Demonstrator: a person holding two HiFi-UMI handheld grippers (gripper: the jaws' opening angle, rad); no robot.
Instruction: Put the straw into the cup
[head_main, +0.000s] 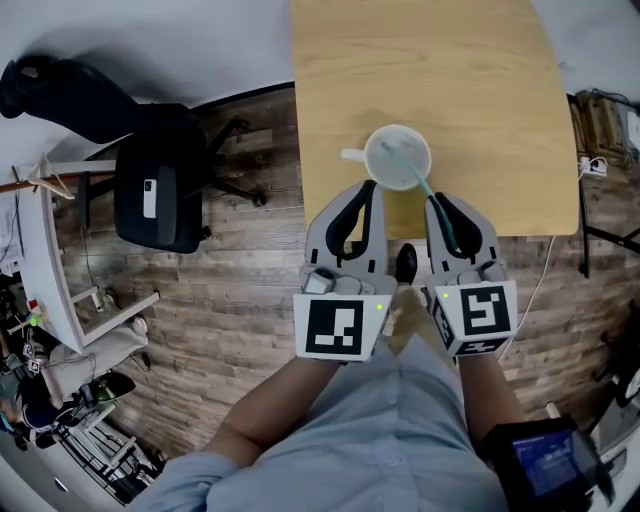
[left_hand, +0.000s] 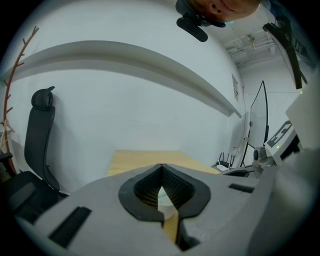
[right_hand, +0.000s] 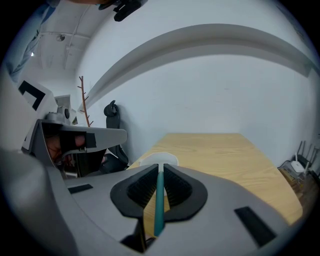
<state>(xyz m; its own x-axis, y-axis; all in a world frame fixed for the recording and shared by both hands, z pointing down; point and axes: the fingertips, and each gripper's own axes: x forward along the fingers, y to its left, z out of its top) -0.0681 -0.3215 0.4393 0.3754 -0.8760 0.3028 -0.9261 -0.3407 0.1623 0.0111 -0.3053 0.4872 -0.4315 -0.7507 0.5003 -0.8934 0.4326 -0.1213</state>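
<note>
The cup (head_main: 397, 157) is white and round, with a small handle pointing left. It stands upright near the front edge of the wooden tabletop (head_main: 480, 90). The thin teal straw (head_main: 420, 181) slants from over the cup's mouth back to the right gripper (head_main: 438, 203), pinched between its fingers (right_hand: 177, 187).

- A pale wooden table (head_main: 450, 80) with rounded corners fills the top of the head view, its grain running away from the person.
- Just one thing rests on it: a white cup (head_main: 397, 157).
- The cup stands upright, close to the near edge, with its small handle pointing left.
</note>
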